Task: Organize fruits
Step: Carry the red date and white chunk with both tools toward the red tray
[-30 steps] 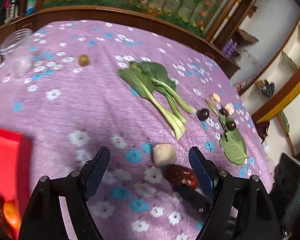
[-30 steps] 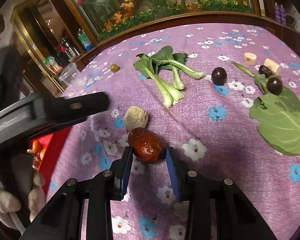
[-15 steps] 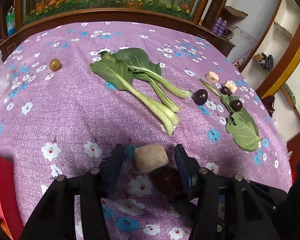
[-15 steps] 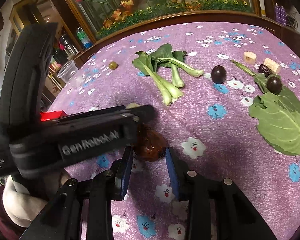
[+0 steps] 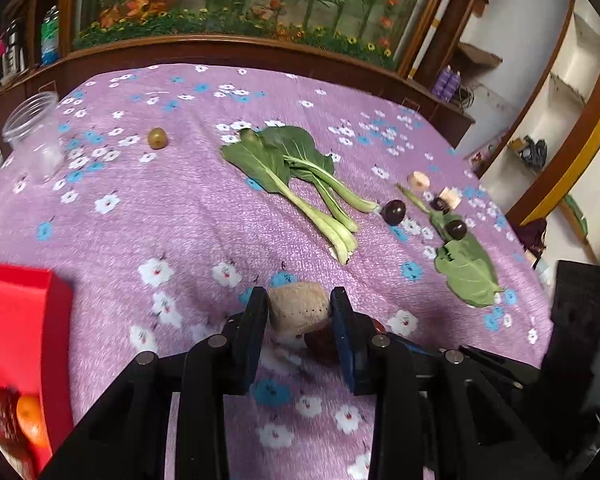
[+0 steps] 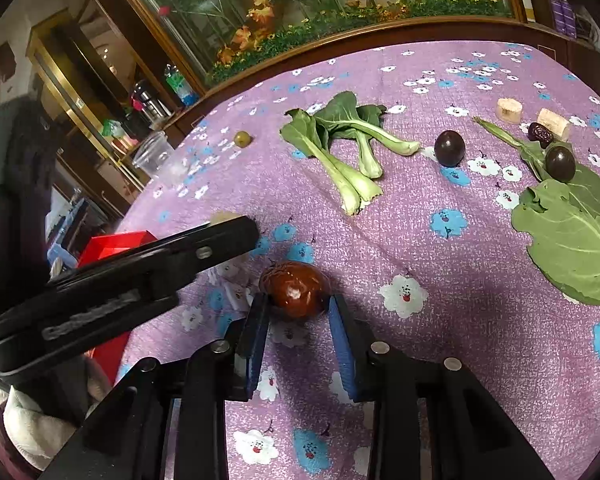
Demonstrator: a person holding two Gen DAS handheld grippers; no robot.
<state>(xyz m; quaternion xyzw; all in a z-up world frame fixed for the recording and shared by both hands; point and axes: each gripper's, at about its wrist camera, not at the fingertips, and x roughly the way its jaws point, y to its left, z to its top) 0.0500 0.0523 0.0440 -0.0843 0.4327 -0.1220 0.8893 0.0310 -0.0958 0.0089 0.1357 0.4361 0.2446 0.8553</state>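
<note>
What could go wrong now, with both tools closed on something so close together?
The left gripper holds a beige chunk that sits right against the red date in the right gripper, so lifting one might knock the other loose. The date looks smooth and round; it could slip from the fingers on the way to the red box.

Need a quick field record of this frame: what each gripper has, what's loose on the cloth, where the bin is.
left gripper: shut on beige chunk
right gripper: shut on red date
loose fruit: green olive-like fruit, two dark plums, small wrinkled date
greens: bok choy, single leaf
other: two more beige chunks, clear cup
red bin: the table's left edge, fruit inside
</note>
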